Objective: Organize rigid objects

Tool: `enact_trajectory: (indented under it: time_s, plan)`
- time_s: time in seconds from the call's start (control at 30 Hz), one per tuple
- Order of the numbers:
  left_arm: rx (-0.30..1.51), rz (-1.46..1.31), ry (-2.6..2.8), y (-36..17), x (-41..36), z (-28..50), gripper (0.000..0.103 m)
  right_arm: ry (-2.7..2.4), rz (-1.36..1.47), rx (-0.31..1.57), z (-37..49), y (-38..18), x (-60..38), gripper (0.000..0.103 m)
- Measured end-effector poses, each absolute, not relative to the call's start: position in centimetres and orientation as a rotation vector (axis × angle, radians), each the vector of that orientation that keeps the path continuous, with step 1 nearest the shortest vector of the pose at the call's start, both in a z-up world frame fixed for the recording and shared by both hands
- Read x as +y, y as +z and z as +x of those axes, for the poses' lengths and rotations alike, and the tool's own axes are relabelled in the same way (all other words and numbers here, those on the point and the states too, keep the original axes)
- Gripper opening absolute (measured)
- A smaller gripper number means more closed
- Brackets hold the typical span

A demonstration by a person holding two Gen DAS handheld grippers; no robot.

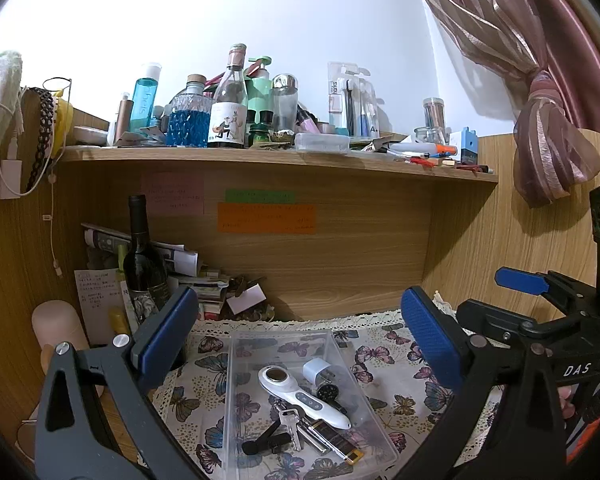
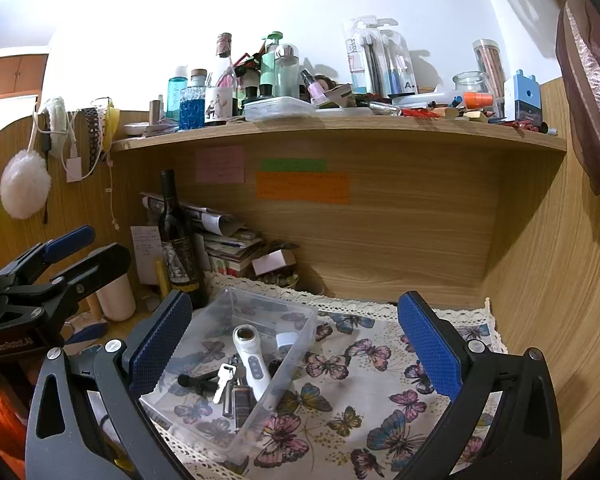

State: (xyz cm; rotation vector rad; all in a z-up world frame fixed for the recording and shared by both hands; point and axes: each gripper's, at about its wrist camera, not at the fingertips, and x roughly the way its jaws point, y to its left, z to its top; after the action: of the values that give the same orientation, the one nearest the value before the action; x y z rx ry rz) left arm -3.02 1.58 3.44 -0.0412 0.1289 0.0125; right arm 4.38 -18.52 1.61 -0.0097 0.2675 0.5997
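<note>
The clear plastic bin [image 1: 260,344] sits on the butterfly-print cloth [image 2: 364,392], toward the cloth's left edge, with bare cloth to its right. Contents counted: one white handheld device [image 1: 300,394], one white charger plug [image 1: 315,371], one silver key [image 1: 289,420] with what looks like a chrome lighter [image 1: 332,442] beside it, one black clip-shaped piece [image 1: 266,442], one small black round item [image 1: 329,393]. Some overlap, so smaller pieces may go uncounted.

I hold the left gripper [image 1: 300,340] over the bin, jaws spread wide and empty. The right gripper [image 2: 296,344] hangs over the bin's right wall and the bare cloth, likewise spread and empty.

Judgement: nothing loose shows on the cloth, so the sorting looks close to complete. For any further pick, I should descend from directly above, close on the white device's narrow handle, and keep both fingers off the thin walls so the bin does not skid.
</note>
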Motion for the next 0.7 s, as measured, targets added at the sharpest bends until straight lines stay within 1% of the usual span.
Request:
enact_trajectory:
  time_s: [0.7]
  plan:
    - [0.165, -0.06, -0.007, 2.98, 1.67, -2.44, 0.103, 0.596, -0.01, 0.277, 4.33, 1.59, -18.22, 0.103]
